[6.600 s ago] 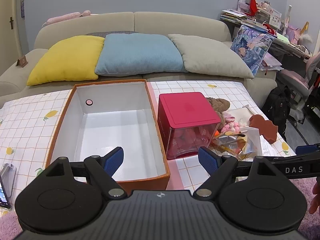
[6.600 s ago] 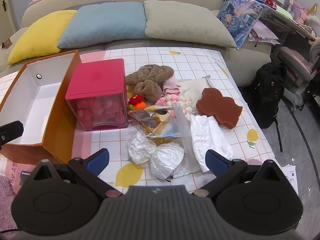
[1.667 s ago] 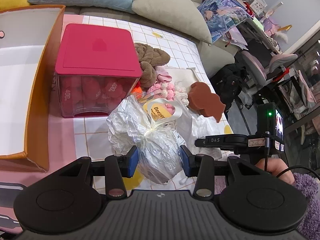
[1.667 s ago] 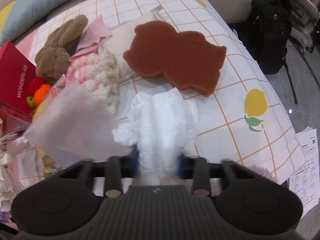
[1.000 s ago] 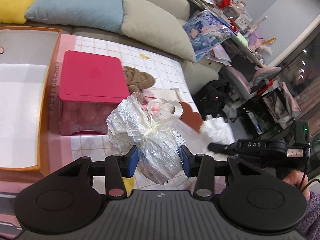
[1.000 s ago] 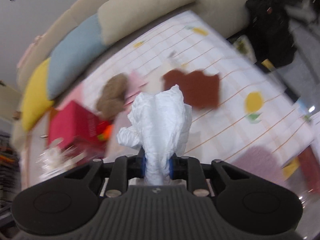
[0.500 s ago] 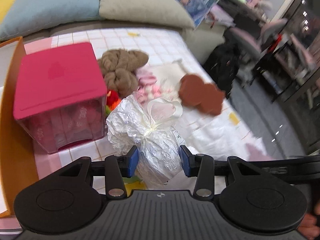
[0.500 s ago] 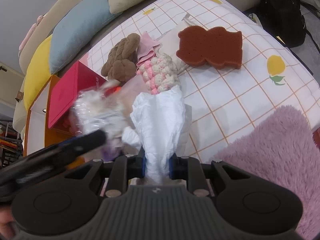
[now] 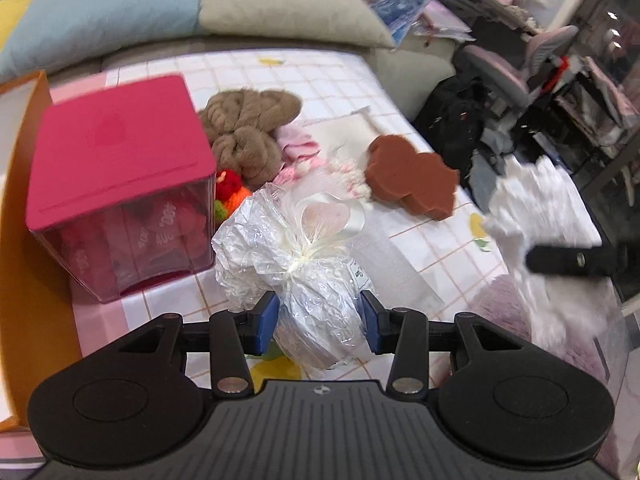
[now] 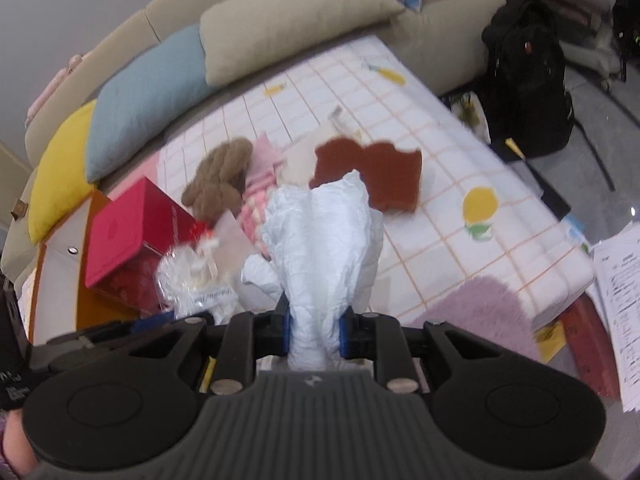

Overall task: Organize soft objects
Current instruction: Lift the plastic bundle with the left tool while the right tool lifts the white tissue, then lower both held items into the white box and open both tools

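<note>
My left gripper [image 9: 318, 316] is shut on a crinkled clear plastic bag [image 9: 288, 264] tied with a white ribbon, held above the checked table cover [image 9: 328, 68]. My right gripper [image 10: 315, 330] is shut on a white crumpled cloth [image 10: 324, 248], lifted over the table; the cloth also shows blurred in the left wrist view [image 9: 524, 216]. On the table lie a brown knitted piece [image 9: 248, 128], a brown sponge [image 9: 412, 178], a pink-white fluffy piece [image 9: 344, 170] and a pink cloth [image 9: 298, 142].
A red-lidded clear box [image 9: 116, 184] stands beside an open orange box [image 9: 24, 216] at the left. Sofa cushions [image 10: 288, 12] line the back. A black backpack [image 10: 524, 64], papers [image 10: 618, 264] and a purple rug [image 10: 484, 312] lie right of the table.
Both grippers stay shut on their loads. My right gripper has moved out to the right of the left one and now views the table from higher up.
</note>
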Motion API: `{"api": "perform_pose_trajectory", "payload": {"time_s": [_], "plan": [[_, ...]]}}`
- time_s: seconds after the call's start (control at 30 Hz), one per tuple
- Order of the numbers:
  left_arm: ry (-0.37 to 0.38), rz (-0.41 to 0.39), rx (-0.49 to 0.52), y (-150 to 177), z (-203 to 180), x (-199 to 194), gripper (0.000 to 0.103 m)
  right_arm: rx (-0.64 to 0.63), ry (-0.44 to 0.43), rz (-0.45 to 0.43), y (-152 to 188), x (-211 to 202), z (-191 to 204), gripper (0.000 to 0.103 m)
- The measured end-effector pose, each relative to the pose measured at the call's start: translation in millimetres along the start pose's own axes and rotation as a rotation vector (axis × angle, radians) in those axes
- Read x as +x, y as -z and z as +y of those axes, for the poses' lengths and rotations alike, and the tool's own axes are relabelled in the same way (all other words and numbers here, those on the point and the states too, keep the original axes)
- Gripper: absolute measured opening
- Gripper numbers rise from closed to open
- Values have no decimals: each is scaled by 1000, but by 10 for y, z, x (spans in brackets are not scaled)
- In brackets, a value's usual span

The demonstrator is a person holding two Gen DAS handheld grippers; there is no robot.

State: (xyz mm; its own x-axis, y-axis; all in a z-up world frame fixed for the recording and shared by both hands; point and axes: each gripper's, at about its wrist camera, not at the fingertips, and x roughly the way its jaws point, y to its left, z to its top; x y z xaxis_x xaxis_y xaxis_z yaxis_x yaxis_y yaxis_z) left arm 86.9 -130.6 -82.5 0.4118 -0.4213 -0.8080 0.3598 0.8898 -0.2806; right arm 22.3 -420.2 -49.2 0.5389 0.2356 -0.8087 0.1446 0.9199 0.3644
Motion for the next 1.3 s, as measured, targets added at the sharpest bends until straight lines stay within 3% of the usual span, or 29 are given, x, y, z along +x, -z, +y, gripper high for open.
{"api": "perform_pose_trajectory", "payload": {"time_s": [0.17, 0.33, 0.5, 0.67, 0.87, 1.03, 1.3], "plan": [[57, -58, 15, 55, -15, -481, 50, -51, -28, -36, -54, -178, 246, 19], [33, -137, 24, 119, 109, -1031, 49, -108, -118, -42, -63, -207, 672, 20], [-60, -197, -33, 178, 483, -1521, 49, -192, -253, -6, -54, -109, 1242, 20], [-193, -199, -53, 213, 897, -1861, 49, -285, -395, 47, -13, 29, 1961, 20], [-336, -70, 22, 158, 1243, -1892, 50, -414, -448, 129, 160, 384, 2835, 20], [-344, 30, 23, 117, 1616, -1757, 50, -506, -367, 205, 339, 912, 3301, 20], [-349, 235, 134, 180, 1972, -1347, 50, -579, -251, 324, 556, 1614, 3551, 20]]}}
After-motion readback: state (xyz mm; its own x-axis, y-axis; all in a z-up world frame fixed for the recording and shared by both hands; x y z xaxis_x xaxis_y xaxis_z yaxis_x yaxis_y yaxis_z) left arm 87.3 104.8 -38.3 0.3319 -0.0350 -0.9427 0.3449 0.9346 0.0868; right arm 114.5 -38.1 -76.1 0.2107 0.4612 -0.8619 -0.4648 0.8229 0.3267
